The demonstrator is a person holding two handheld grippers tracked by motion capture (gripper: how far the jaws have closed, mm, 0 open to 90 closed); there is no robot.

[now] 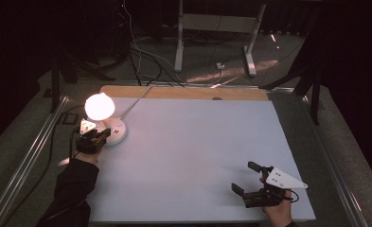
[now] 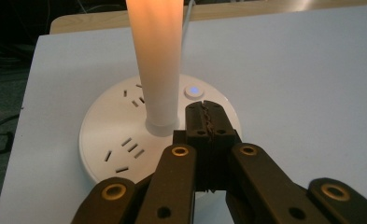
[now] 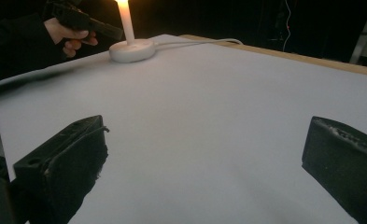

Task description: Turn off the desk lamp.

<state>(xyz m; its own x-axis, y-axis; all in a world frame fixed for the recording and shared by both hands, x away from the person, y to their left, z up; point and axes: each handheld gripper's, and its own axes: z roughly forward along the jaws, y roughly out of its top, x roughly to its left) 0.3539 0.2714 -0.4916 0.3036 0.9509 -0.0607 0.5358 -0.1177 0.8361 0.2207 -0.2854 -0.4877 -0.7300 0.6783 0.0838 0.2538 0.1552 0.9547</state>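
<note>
A lit white lamp [image 1: 100,107] glows at the table's far left on a round white base [image 1: 118,134] with sockets [image 2: 129,148] and a blue-lit button [image 2: 194,90]. My left gripper [image 1: 104,135] hovers over the near edge of that base, its jaws shut with nothing between them, tips [image 2: 208,115] just short of the button and beside the lamp stem [image 2: 156,60]. My right gripper [image 1: 244,178] rests at the table's near right, jaws wide open and nothing between them. In the right gripper view the lamp base [image 3: 130,49] and the left gripper [image 3: 107,31] sit far off.
A white cable [image 1: 135,100] runs from the lamp base over the table's wooden far edge [image 1: 183,92]. The white table sheet [image 1: 198,151] spreads between both grippers. A desk frame [image 1: 217,28] and floor cables lie beyond the table; metal rails flank both sides.
</note>
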